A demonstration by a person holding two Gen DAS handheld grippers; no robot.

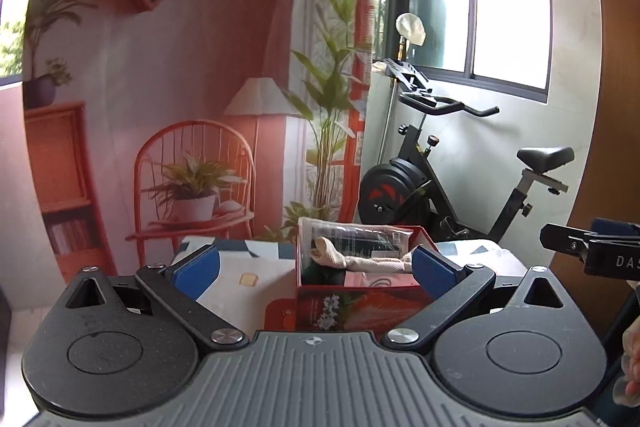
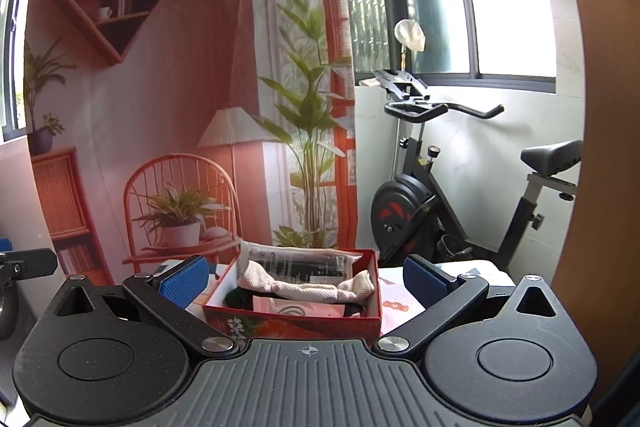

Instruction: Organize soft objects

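A printed room backdrop (image 2: 160,67) hangs at left as the left gripper (image 1: 316,267) and right gripper (image 2: 306,277) hover with jaws spread wide, grasping nothing. Between their blue pads, a red box (image 2: 296,323) on the patterned table (image 1: 248,267) holds a cream knotted cloth (image 2: 304,287) and packets. An exercise bike (image 2: 440,203) stands at right.

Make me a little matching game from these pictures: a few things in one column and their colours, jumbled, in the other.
Things:
1. box
2. rolled cloth
3. exercise bike
4. pads of the right hand-held gripper

Colours:
A. blue
B. cream
C. red
D. black

Pairs: 1-C, 2-B, 3-D, 4-A
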